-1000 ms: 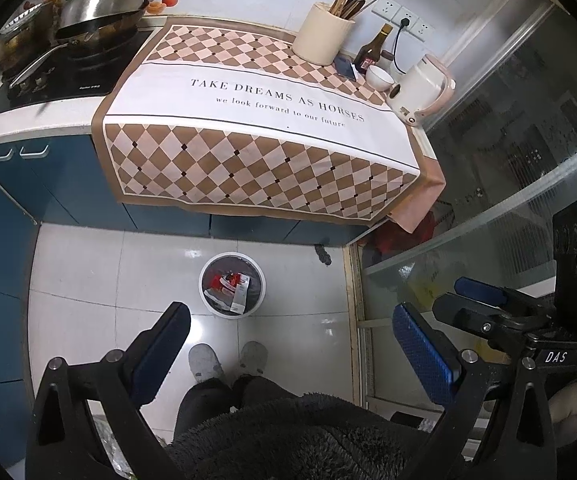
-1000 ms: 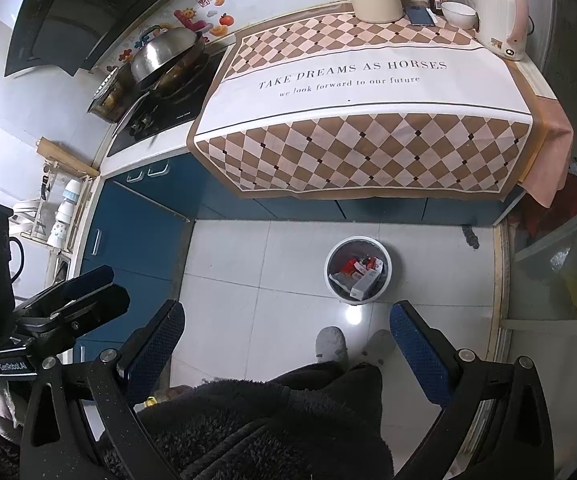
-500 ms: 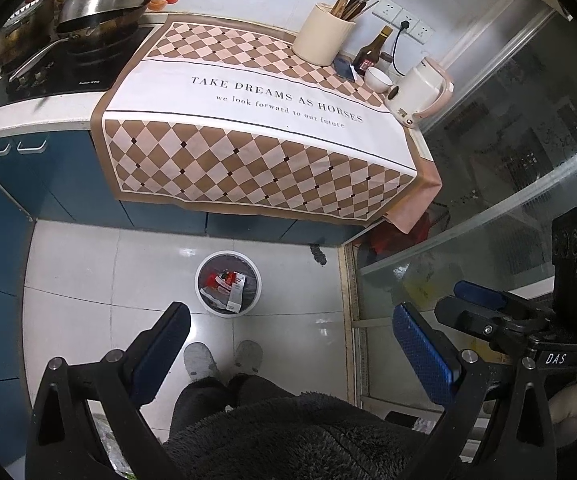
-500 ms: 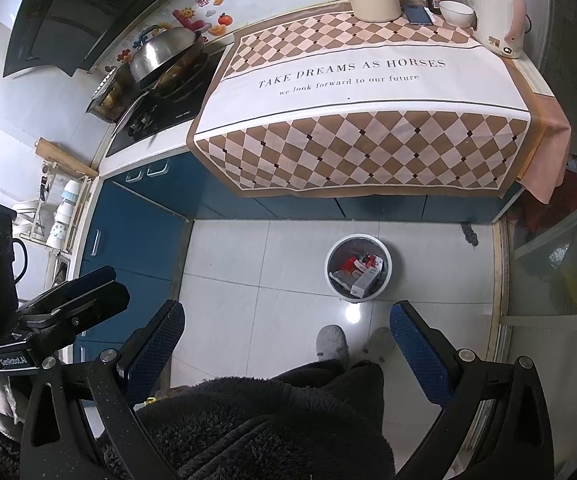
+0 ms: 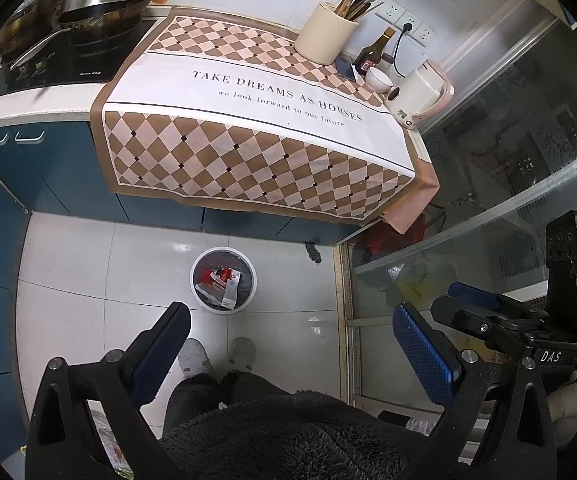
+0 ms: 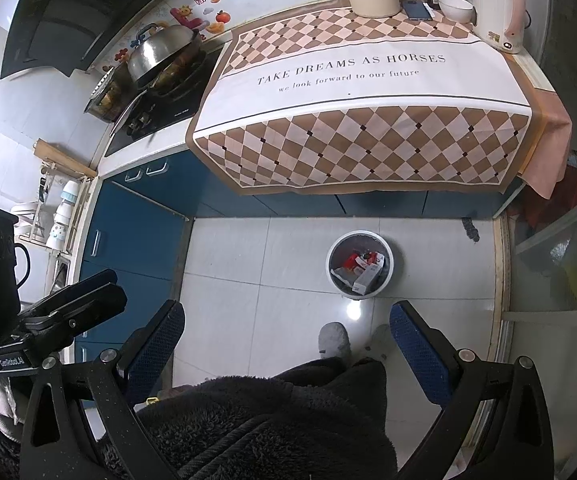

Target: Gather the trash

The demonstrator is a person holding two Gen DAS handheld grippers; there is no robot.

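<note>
Both grippers hang high over the kitchen floor with their jaws spread wide and nothing between them: the left gripper (image 5: 288, 356) fills the bottom of its frame, the right gripper (image 6: 286, 354) likewise. The trash bin (image 5: 223, 279) stands on the white floor tiles near the middle of each view, below the checked cloth (image 5: 256, 148) draped over the tabletop; red and white wrappers (image 6: 362, 266) lie inside it
</note>
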